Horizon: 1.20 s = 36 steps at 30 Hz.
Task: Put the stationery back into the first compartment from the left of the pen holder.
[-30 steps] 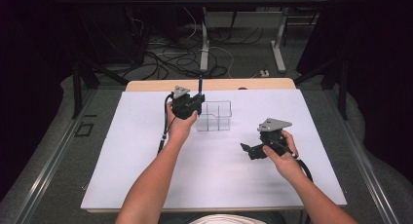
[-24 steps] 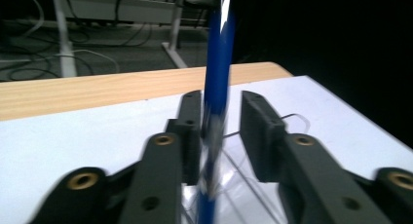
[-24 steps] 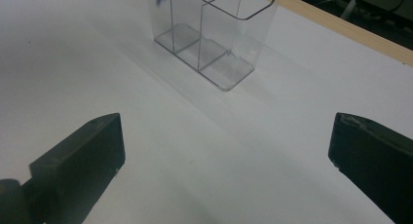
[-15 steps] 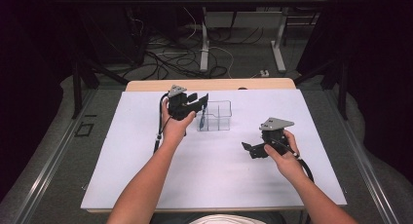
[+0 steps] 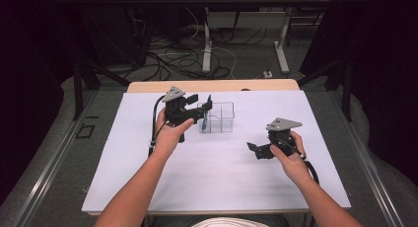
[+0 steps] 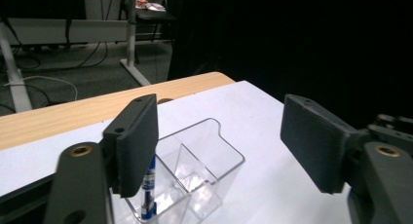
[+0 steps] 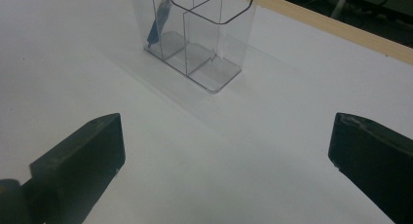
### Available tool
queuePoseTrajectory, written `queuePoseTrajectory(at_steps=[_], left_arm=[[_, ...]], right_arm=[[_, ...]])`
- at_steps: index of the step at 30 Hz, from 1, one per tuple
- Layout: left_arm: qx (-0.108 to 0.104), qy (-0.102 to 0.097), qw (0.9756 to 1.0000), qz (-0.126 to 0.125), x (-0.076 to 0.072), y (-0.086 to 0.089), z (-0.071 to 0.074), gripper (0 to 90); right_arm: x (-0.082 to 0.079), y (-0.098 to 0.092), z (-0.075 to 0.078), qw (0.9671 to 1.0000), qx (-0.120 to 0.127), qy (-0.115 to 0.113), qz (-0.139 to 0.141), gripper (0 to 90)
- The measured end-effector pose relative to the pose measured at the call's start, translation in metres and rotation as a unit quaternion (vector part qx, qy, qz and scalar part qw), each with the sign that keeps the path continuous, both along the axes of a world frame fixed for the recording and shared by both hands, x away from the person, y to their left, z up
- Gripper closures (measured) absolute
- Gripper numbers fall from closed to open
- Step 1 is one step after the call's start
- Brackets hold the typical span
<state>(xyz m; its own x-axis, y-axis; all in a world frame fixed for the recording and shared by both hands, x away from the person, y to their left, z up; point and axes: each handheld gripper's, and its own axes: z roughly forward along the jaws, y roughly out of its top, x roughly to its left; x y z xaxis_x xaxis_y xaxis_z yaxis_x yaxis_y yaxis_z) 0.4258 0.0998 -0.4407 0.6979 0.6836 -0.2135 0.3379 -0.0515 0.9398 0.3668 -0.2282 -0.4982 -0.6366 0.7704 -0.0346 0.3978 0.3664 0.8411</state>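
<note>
Releasing the blue pen (image 6: 148, 190) into the clear organizer (image 5: 217, 117) seems to be the step in hand, and the left gripper (image 5: 199, 107) is hovering just above the left end of this box near the far middle of the white table cover (image 5: 123, 177). Its jaws have just been opening; they are now standing wide with nothing between them, and the pen is standing in the left compartment, leaning on the wall. To do this well, the person should be lifting the gripper straight up, so that no jaw is catching the pen or tipping the light box. Farther right, the right gripper (image 5: 254, 150) is resting low over the cover, well apart from the organizer, wide open and holding nothing.
</note>
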Motion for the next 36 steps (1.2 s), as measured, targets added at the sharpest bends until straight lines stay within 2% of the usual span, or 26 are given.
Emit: queuePoseTrajectory(at_steps=[3,5,8,10,13,15,18,23,27,33,36], left_arm=[[0.01,-0.006,0.9999,-0.003,-0.01,0.003,0.005,27.3],[0.028,-0.011,0.9995,0.001,-0.017,0.005,0.008,27.1],[0.032,-0.011,0.9994,-0.003,-0.025,0.012,0.009,26.5],[0.044,-0.009,0.999,-0.01,-0.029,0.018,0.009,25.9],[0.053,0.014,0.9984,-0.014,-0.034,0.031,0.008,21.5],[0.051,0.016,0.9985,-0.005,-0.039,0.041,0.006,16.4],[0.052,0.013,0.9984,0.017,-0.043,0.057,-0.001,14.5],[0.051,0.03,0.997,0.05,-0.045,0.079,-0.017,0.0],[0.049,0.05,0.9946,0.077,-0.051,0.094,-0.028,0.1],[0.067,0.05,0.9908,0.106,-0.063,0.117,-0.042,0.1],[0.082,0.046,0.9877,0.125,-0.067,0.129,-0.049,0.1]], right_arm=[[0.0,-0.001,0.0,1.0,0.004,-0.003,-0.002,0.0],[0.0,-0.003,0.001,1.0,0.003,-0.001,-0.005,0.0],[0.001,-0.005,0.0,1.0,0.004,0.0,-0.007,0.0],[0.001,-0.006,0.0,0.9999,0.009,0.001,-0.01,0.0],[0.002,-0.007,0.0,0.9999,0.008,0.003,-0.014,0.0],[0.002,-0.009,0.0,0.9998,0.01,0.004,-0.015,0.0],[0.002,-0.01,0.0,0.9998,0.011,0.005,-0.017,0.0],[0.002,-0.011,-0.001,0.9997,0.013,0.002,-0.019,0.0],[0.002,-0.012,-0.001,0.9997,0.011,0.0,-0.023,0.0],[0.003,-0.021,-0.003,0.9992,0.015,-0.001,-0.037,0.0],[0.005,-0.026,-0.003,0.9987,0.024,-0.001,-0.045,0.0]])
